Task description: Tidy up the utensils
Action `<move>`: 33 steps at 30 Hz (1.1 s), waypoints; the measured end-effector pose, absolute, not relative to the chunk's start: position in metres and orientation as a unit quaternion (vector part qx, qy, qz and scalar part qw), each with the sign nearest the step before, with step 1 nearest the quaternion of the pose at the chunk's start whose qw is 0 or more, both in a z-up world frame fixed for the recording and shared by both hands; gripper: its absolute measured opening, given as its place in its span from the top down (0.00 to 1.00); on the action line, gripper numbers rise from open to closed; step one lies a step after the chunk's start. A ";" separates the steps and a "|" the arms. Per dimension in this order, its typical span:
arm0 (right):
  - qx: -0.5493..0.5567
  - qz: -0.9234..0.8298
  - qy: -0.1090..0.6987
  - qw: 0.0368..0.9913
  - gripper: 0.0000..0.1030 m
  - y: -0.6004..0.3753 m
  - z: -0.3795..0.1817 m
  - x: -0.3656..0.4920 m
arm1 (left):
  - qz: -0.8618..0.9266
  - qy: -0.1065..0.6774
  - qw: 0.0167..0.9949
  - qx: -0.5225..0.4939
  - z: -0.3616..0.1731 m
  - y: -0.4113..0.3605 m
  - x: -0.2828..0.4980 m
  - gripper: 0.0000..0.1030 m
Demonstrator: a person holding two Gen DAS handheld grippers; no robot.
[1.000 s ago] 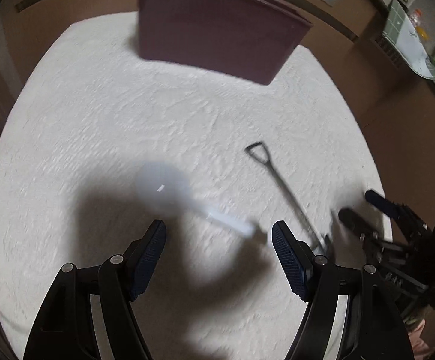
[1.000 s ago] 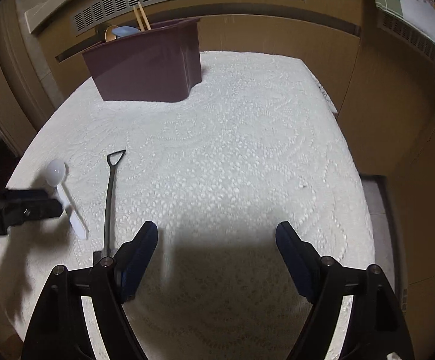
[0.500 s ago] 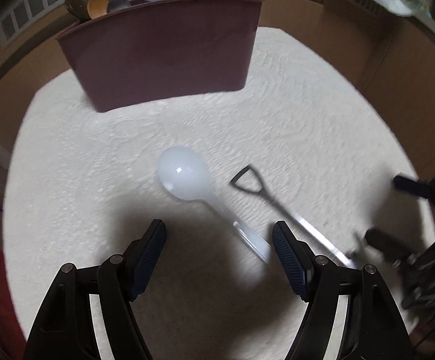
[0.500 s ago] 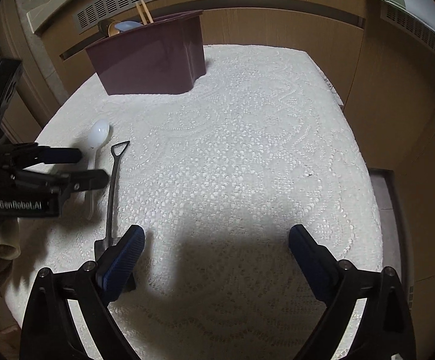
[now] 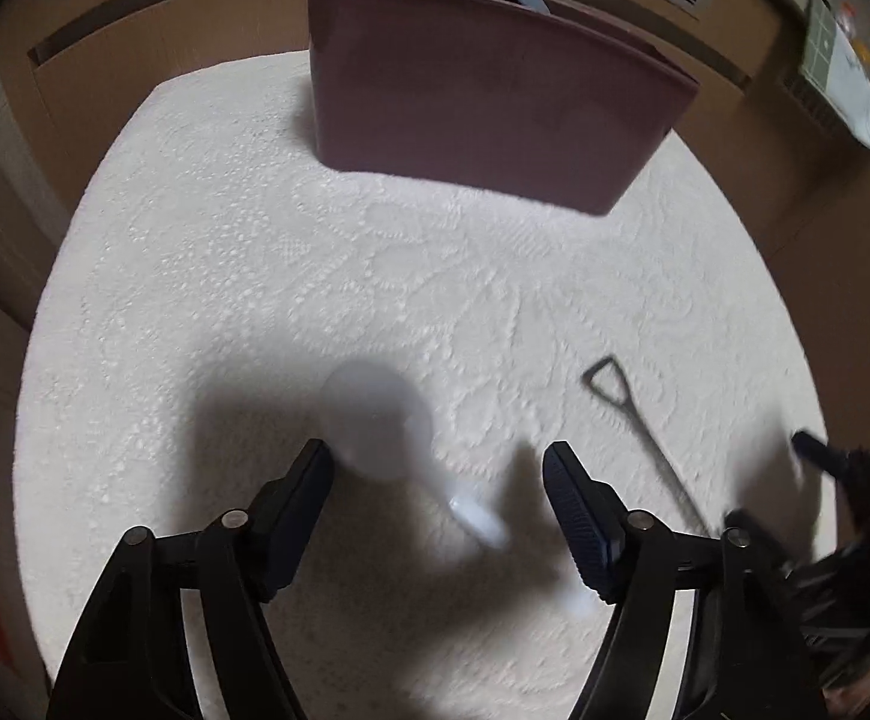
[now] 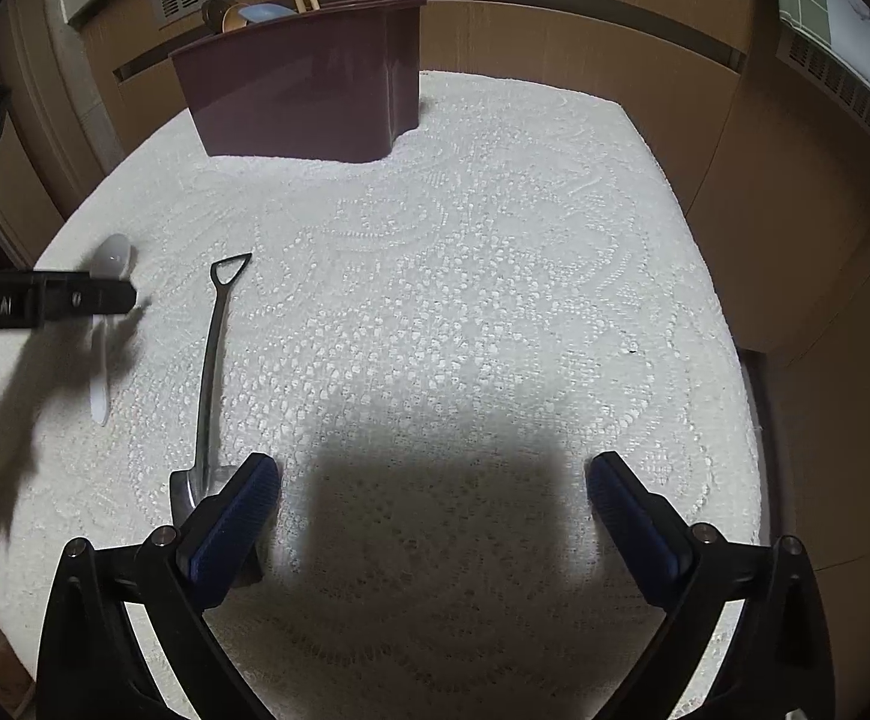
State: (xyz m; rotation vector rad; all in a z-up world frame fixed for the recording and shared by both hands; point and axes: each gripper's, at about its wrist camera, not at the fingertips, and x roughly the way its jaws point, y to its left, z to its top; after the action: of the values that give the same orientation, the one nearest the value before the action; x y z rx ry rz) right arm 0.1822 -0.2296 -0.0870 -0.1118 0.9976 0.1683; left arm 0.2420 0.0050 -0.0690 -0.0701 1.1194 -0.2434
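Observation:
A white plastic spoon (image 5: 375, 414) lies on the lace tablecloth (image 6: 495, 300). Its bowl sits just ahead of my left gripper (image 5: 435, 462) and its handle runs back between the jaws, which are closing but not touching it. A small shovel-shaped spoon (image 6: 210, 372) with a black D-handle lies to the right of the white one. Its metal blade rests beside the left finger of my right gripper (image 6: 432, 468), whose jaws are opening wide with nothing between them. In the right wrist view, the left gripper (image 6: 117, 300) hovers over the white spoon (image 6: 112, 252).
A maroon utensil holder (image 5: 495, 102) stands at the table's far edge, with a wooden spoon, chopsticks and a blue utensil in it. Wooden panels and vent grilles lie behind it. Beyond the cloth's right edge (image 6: 741, 360) the floor drops away.
My left gripper has shifted over the white spoon, which now lies between its jaws. The right gripper's jaws have spread much wider, staying near the shovel spoon's blade.

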 end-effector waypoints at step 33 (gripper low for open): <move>-0.105 0.189 0.483 0.849 0.92 -0.125 -0.068 0.215 | -0.157 0.464 0.872 -0.008 -0.047 0.049 0.179 0.53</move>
State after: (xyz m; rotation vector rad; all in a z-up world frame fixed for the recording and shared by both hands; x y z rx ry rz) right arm 0.2154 -0.1248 -0.0681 -0.2215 1.0173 0.3974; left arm 0.1791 0.0487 -0.0470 -0.0177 0.9703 -0.3280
